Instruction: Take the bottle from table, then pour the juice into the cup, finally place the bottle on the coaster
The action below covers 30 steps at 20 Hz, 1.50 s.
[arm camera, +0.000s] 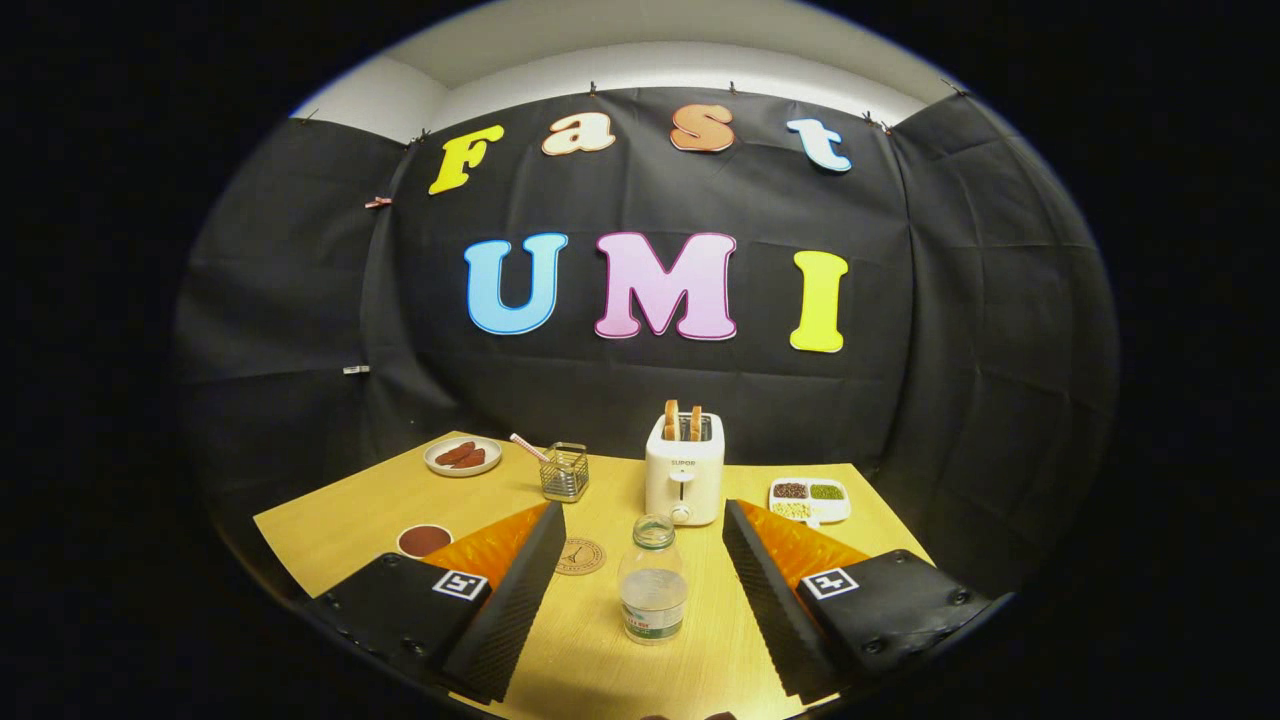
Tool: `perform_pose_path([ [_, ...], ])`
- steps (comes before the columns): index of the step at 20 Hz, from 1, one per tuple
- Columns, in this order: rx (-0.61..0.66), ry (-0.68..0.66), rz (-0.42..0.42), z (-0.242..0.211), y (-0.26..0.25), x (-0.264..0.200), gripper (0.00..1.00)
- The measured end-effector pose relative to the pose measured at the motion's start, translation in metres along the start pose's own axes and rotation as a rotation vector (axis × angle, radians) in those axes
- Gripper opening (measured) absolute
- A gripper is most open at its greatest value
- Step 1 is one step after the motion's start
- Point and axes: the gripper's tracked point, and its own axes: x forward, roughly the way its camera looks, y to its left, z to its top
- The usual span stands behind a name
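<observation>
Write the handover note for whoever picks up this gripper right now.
Gripper: fingers wide open, holding nothing.
Bottle: upright on the table, between the fingers, not touched by either; no cap visible, little liquid inside.
Coaster: just beyond the left finger, bare.
Cup: outside the left finger, dark inside.
Done: lined up on the bottle.
Left: grip the bottle, pour into the cup, set the bottle on the coaster.

Tongs [640, 560] spread wide, both fingers [520, 590] level, touching nothing
</observation>
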Motion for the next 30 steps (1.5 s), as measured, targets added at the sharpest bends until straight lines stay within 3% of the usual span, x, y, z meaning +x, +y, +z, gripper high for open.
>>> perform_pose_path([
  [15, 0.003, 0.042, -0.033, -0.037, -0.011, 0.033, 0.98],
  [30, 0.012, 0.129, -0.056, -0.116, -0.011, 0.070, 0.98],
])
